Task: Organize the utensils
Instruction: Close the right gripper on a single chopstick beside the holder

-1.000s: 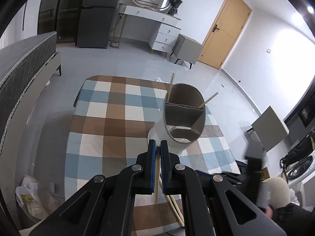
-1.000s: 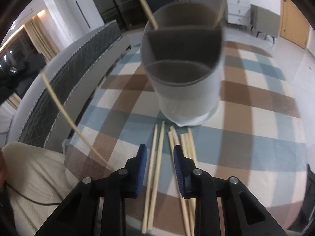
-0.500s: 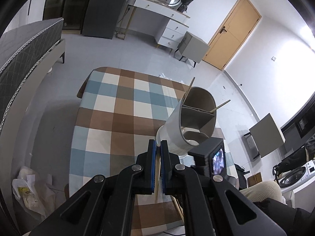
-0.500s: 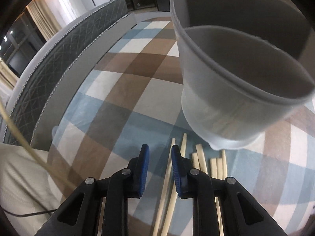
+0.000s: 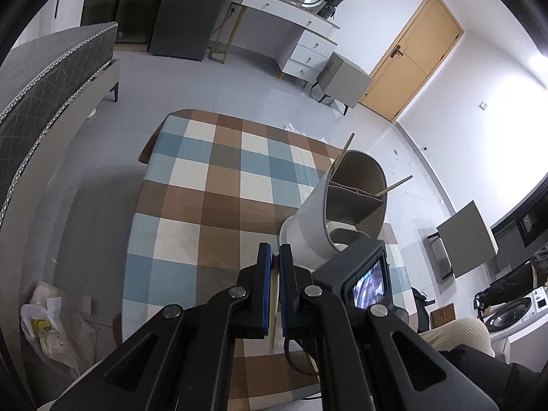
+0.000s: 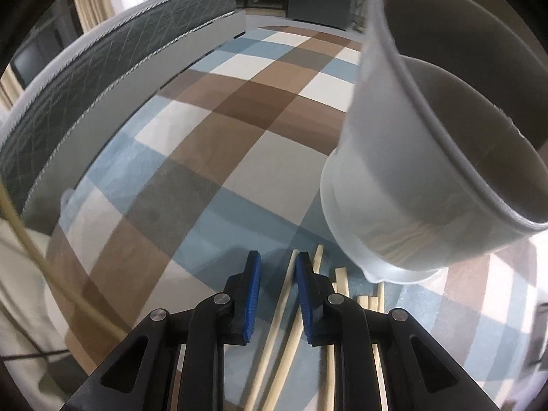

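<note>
black grippers (image 6: 278, 267), blue pads (image 6: 252, 291); silver screws (image 6: 222, 297)

Both fisheye views bent straight lines hard toward dark, vignetted rims. In the left wrist view, bright glare washed out the white wall (image 5: 493, 109) at upper right, while the rest sat evenly lit and sharp. The right wrist view was dimmer, with the utensil holder (image 6: 428, 178) looming soft and blurred.
</note>
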The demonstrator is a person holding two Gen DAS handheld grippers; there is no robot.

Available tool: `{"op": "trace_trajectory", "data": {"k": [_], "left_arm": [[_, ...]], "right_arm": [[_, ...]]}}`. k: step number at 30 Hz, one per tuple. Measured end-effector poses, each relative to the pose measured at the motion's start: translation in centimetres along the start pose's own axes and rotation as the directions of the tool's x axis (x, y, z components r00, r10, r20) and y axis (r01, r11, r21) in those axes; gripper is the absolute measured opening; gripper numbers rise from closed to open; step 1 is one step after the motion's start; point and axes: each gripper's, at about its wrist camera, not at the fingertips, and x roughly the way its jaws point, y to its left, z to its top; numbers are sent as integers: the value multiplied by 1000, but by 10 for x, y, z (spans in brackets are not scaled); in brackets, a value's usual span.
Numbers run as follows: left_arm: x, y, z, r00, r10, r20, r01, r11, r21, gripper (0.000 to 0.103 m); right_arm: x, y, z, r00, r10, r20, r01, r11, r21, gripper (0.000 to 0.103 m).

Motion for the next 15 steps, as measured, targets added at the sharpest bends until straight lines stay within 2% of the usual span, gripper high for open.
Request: {"op": "trace_trajectory", "data": {"k": [4,7,15], "left_arm": [[1,0,0,1000,9,0,-9,1000,3,0],[1,-1,0,1000,13,3,-13,1000,9,0],[0,2,1,1000,17,6,-17,1000,-1,0]], "right_arm": [[-4,0,-7,1000,-6,17,6,1000,3,18],[-4,4,-6,1000,6,17,-7,1000,2,5],[-3,1,-4,998,62,27,-64,996,59,4]]}}
